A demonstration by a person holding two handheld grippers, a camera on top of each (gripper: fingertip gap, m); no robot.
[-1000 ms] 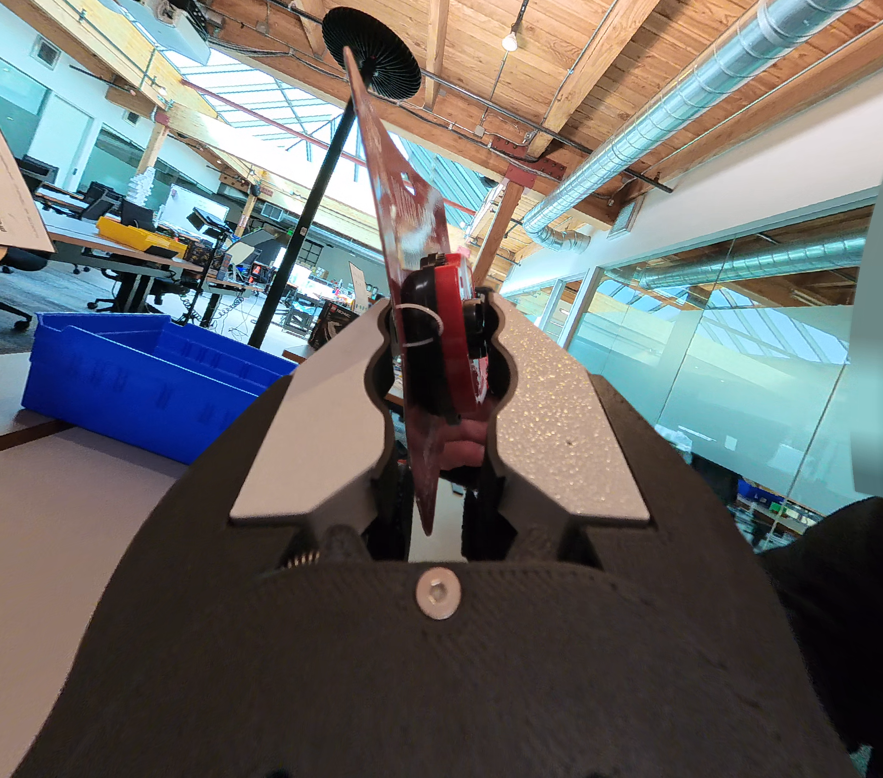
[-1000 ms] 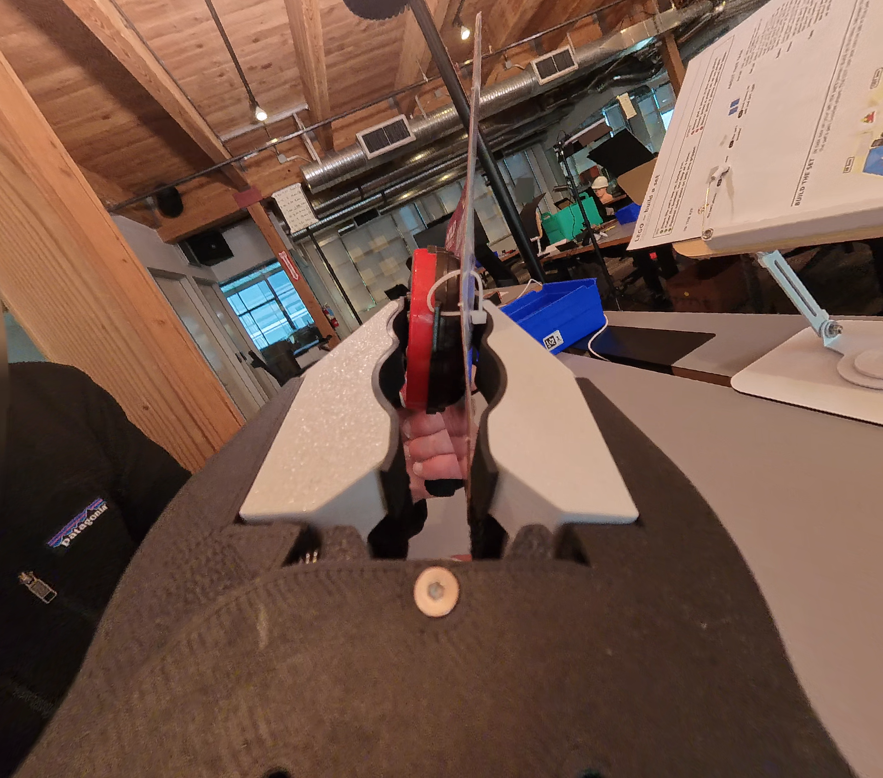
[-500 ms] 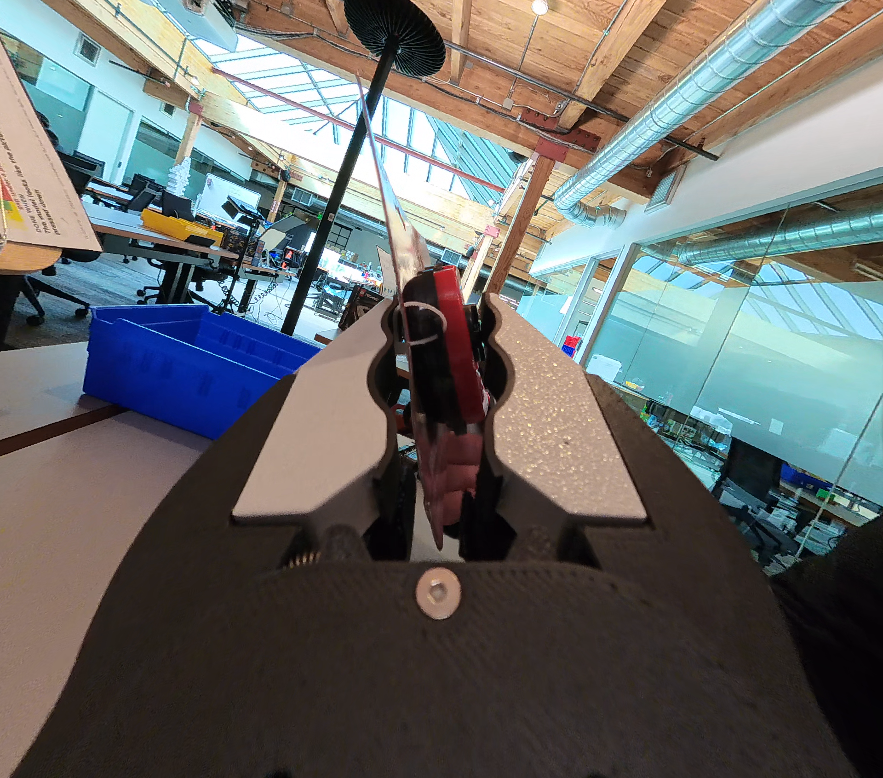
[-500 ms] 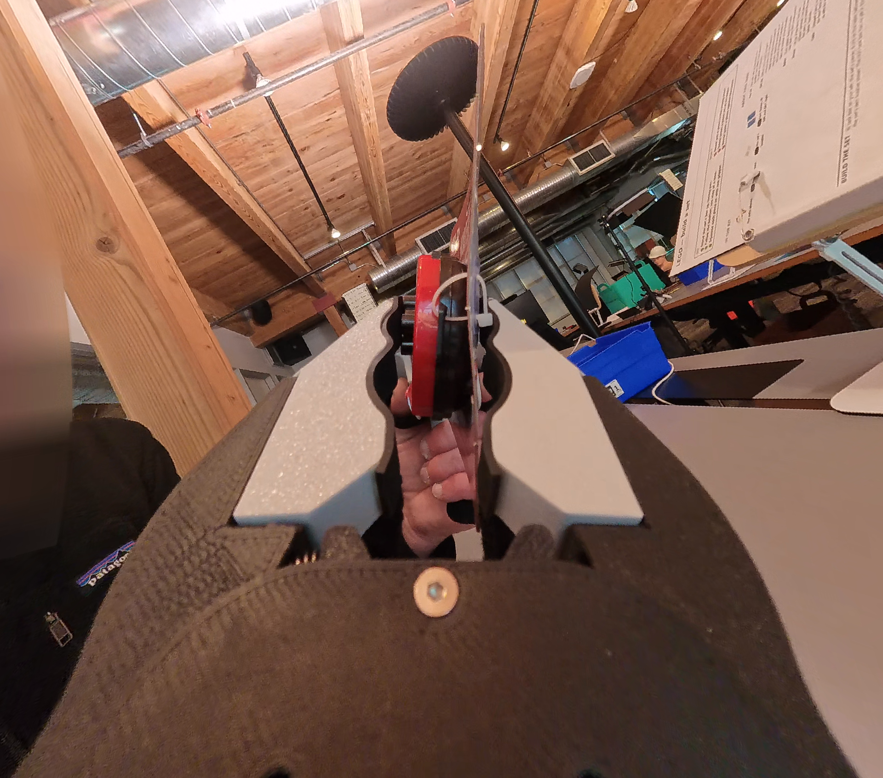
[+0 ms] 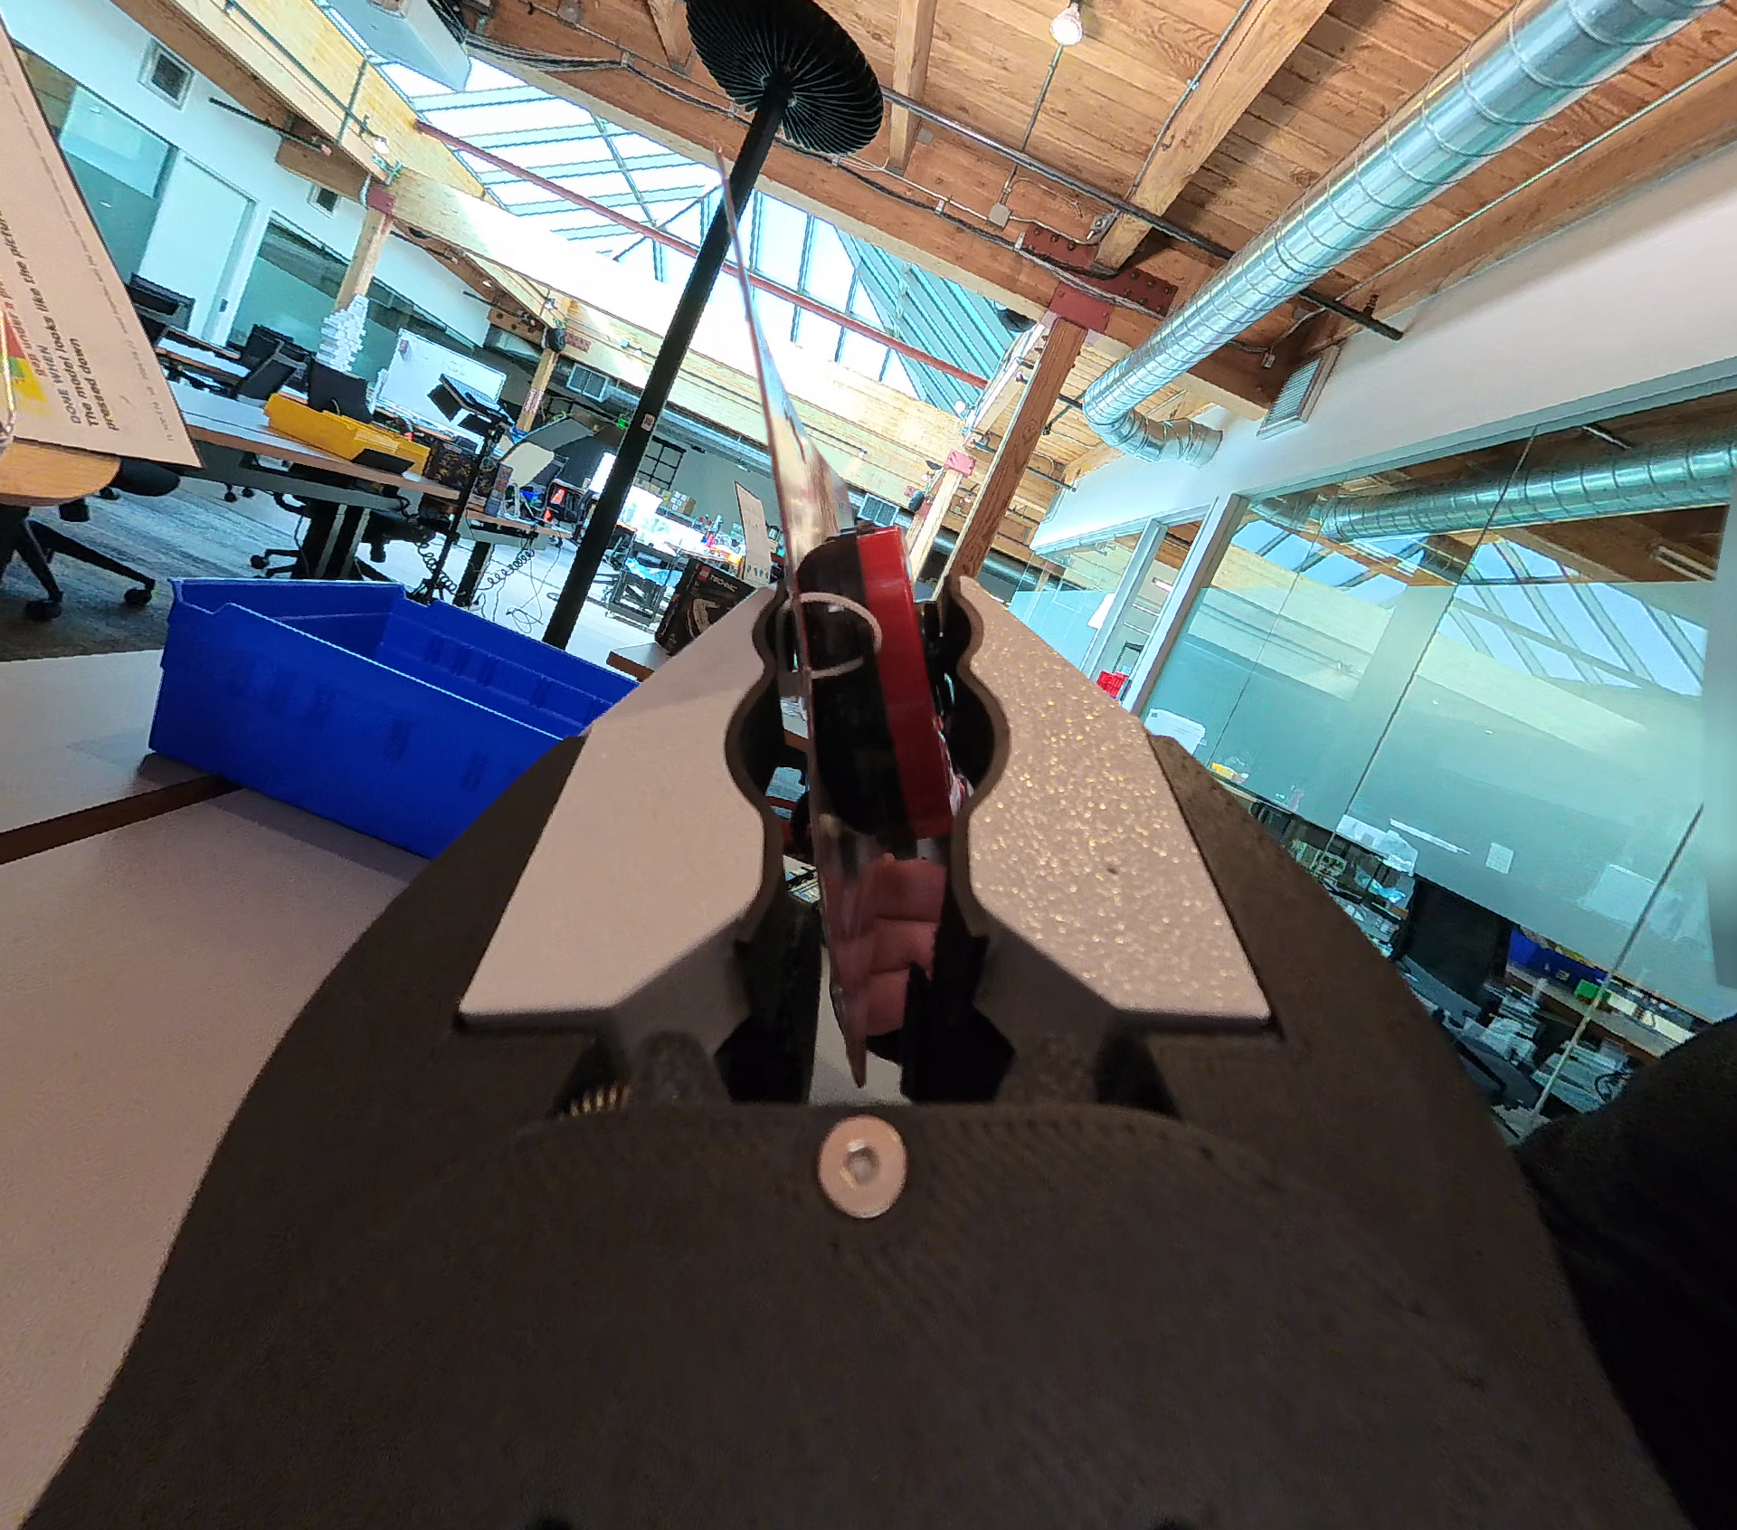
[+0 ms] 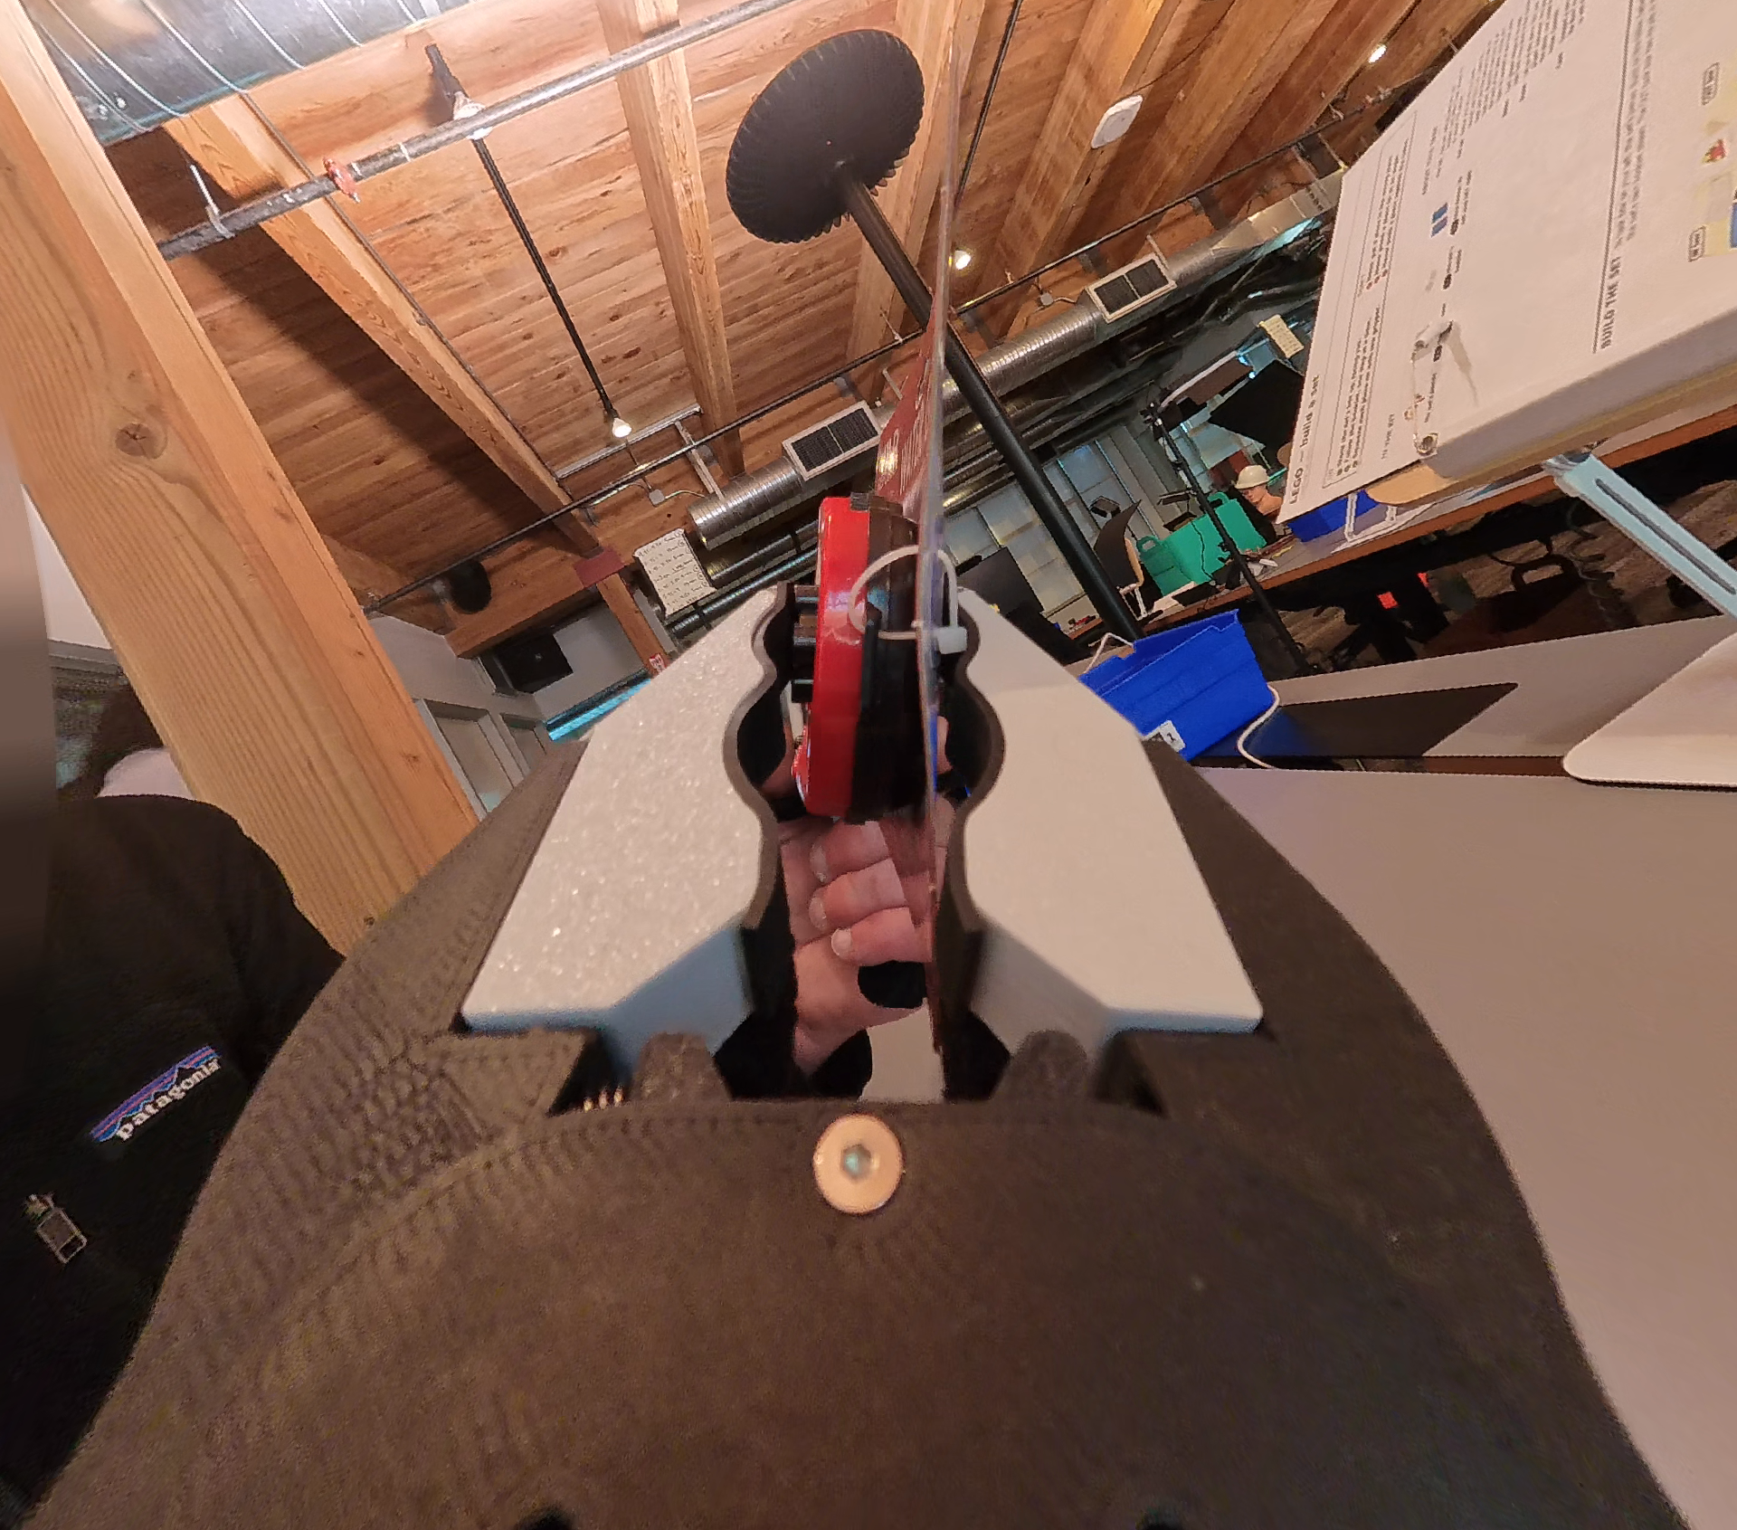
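Our left gripper (image 5: 869, 695) is closed on a red and black disc (image 5: 879, 723) zip-tied to a thin shiny card (image 5: 785, 394); our right gripper (image 6: 869, 695) is clamped on the same disc (image 6: 841, 667) and card (image 6: 926, 394), seen edge-on. Both are raised above the grey table (image 5: 113, 968), with fingers (image 6: 846, 911) visible beyond. We judge the card light, bendy and slippery, the disc stiff, so the disc is the better hold. A blue bin (image 5: 367, 695) and a black pole (image 5: 658, 394) stand behind.
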